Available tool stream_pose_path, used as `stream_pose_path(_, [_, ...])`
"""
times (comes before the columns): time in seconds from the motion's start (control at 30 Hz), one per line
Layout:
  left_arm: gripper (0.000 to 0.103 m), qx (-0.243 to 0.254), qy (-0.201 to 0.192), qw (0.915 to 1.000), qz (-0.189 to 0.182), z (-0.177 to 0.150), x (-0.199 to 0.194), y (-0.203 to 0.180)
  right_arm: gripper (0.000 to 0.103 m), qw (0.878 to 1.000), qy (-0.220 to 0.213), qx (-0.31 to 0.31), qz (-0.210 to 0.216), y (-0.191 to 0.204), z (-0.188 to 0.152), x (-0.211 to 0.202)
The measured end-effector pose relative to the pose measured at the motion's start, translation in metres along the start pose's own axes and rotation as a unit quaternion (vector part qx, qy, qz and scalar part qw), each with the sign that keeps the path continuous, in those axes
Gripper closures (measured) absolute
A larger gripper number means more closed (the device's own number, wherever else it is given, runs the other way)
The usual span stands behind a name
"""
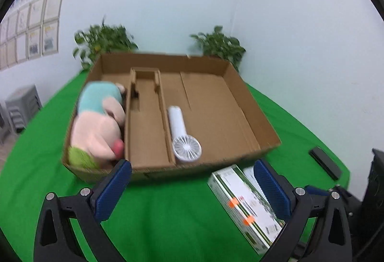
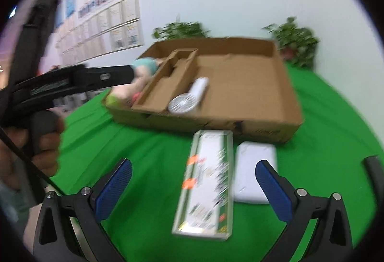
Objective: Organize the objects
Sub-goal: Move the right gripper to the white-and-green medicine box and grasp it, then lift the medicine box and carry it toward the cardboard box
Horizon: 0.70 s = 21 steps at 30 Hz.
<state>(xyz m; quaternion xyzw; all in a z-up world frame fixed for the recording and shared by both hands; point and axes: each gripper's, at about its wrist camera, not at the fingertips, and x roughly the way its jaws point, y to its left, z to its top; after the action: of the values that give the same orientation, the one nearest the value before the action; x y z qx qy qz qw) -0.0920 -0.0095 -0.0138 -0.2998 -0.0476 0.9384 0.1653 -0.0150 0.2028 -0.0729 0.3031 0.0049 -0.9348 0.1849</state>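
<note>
A shallow cardboard tray (image 1: pixel 254 113) (image 2: pixel 285 94) with dividers sits on the green table. A plush toy (image 1: pixel 98 122) (image 2: pixel 141 65) lies in its left compartment and a white handheld fan (image 1: pixel 182 134) (image 2: pixel 189 96) in the wide right one. A long green-and-white box (image 1: pixel 244 206) (image 2: pixel 206 182) lies in front of the tray, with a white flat pack (image 2: pixel 254 170) to its right. My left gripper (image 1: pixel 192 180) is open and empty, just in front of the tray. My right gripper (image 2: pixel 193 180) is open and empty, its fingers on either side of the box, above it.
A dark flat object (image 1: pixel 325 162) lies at the table's right edge. Two potted plants (image 1: pixel 103 43) (image 1: pixel 218 43) stand behind the tray. The left hand-held gripper (image 2: pixel 72 82) and its hand show at the left in the right wrist view. Grey stools (image 1: pixel 21 106) stand beyond the table.
</note>
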Motion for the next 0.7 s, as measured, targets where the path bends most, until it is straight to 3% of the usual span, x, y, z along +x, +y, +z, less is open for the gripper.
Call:
stream_pose_path(0.13, [0.002, -0.039, 0.077, 0.9947, -0.057, -0.023, 0.028, 0.006, 0.001, 0.999, 0.046, 0.009, -0.01, -0.009, -0.031, 0.01])
stream_pose_path(0.23, [0.004, -0.083, 0.117, 0.9844, -0.101, -0.039, 0.049, 0.01, 0.007, 0.998, 0.06, 0.016, -0.019, -0.01, -0.04, 0.015])
stream_pose_path(0.33, [0.007, -0.101, 0.142, 0.9752, -0.136, -0.051, 0.063, 0.005, 0.027, 0.996, 0.082, -0.018, -0.038, 0.004, -0.045, 0.026])
stream_pose_path(0.37, [0.009, -0.101, 0.149, 0.9729, -0.145, -0.055, 0.066, 0.001, 0.038, 0.995, 0.087, -0.026, -0.046, 0.006, -0.046, 0.028])
stream_pose_path(0.53, [0.012, -0.102, 0.167, 0.967, -0.163, -0.058, 0.077, -0.008, 0.04, 0.994, 0.083, -0.035, -0.068, 0.018, -0.05, 0.03])
stream_pose_path(0.6, [0.019, -0.105, 0.179, 0.9635, -0.169, -0.062, 0.081, -0.01, 0.041, 0.995, 0.082, -0.025, -0.053, 0.02, -0.052, 0.026])
stream_pose_path(0.7, [0.021, -0.12, 0.197, 0.956, -0.181, -0.068, 0.087, -0.011, 0.041, 0.996, 0.082, 0.032, -0.01, 0.016, -0.056, 0.016])
